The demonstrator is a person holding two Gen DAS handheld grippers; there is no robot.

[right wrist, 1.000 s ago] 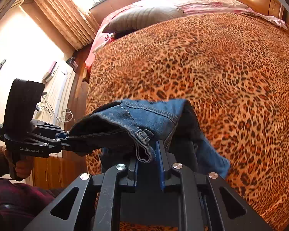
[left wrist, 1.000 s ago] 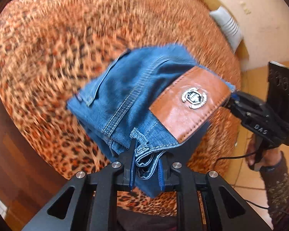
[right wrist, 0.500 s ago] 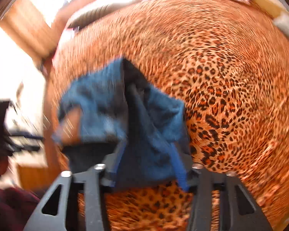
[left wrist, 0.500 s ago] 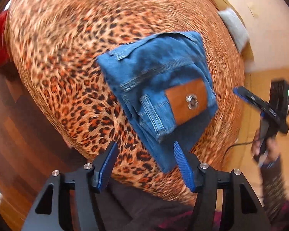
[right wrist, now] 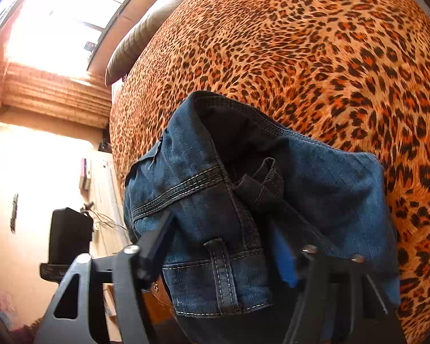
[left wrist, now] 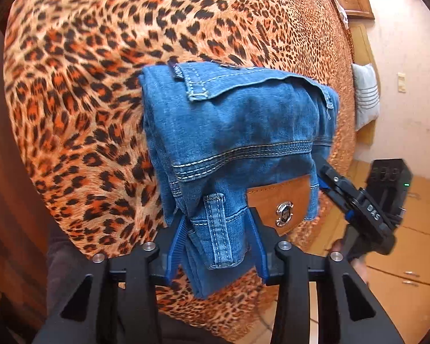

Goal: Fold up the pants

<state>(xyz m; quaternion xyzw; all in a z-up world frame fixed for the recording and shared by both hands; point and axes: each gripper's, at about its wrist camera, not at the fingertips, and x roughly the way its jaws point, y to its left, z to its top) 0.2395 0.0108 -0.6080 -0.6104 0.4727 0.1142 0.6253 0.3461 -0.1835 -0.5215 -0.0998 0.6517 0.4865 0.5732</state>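
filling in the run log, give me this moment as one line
stage: folded jeans on leopard-print bedspread | left gripper: jaws around waistband edge | right gripper: jaws around waistband beside leather patch

Window [right wrist: 57,28] glare blown out; fisheye edges warped; right view slightly blurred, jeans shadowed.

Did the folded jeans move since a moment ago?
Yes. The jeans sat clear of the left gripper on the leopard bedspread; now they are between its fingers, nearer the bed's edge.
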